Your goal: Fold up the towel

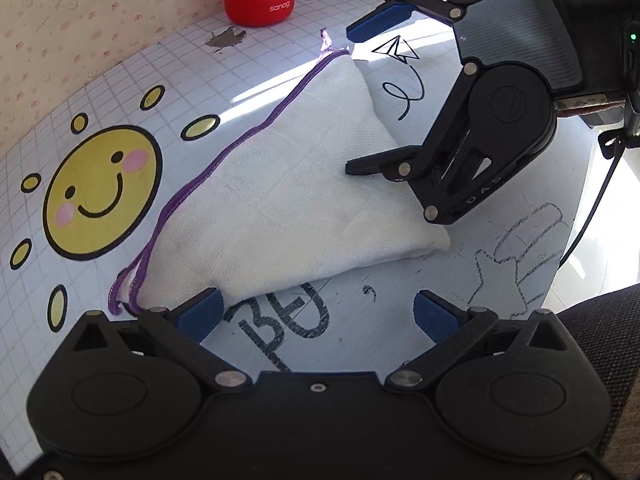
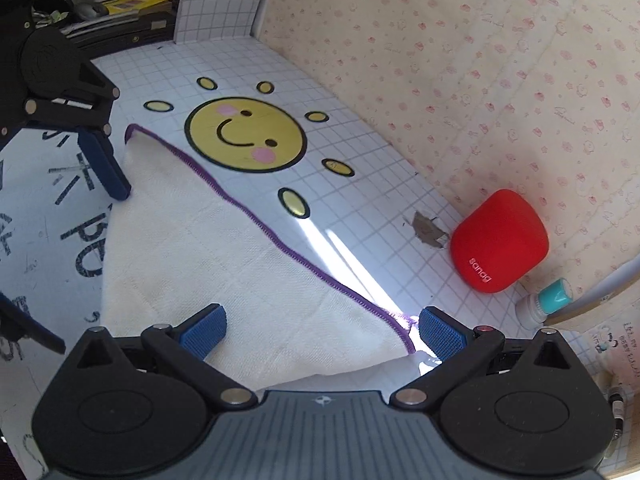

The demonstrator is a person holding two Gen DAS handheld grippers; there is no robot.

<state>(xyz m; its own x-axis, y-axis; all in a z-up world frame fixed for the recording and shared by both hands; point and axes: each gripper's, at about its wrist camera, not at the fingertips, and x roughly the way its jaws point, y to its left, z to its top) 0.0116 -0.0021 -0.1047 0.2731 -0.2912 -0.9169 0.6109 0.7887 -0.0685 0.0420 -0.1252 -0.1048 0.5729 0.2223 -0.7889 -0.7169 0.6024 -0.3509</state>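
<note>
Both your grippers stand released over the folded towel (image 1: 280, 200).
Your left gripper (image 1: 316, 312) brackets its purple-edged corner; your right gripper (image 2: 320, 330) straddles the opposite end.

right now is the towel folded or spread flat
Folded: the towel lies doubled on the table, layered edges showing at its corner; neither tool grips it.

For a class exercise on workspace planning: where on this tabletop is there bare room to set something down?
Bare grid surface lies between the smiling sun drawing and the red speaker. The folded towel, left gripper and right gripper crowd the middle.
</note>
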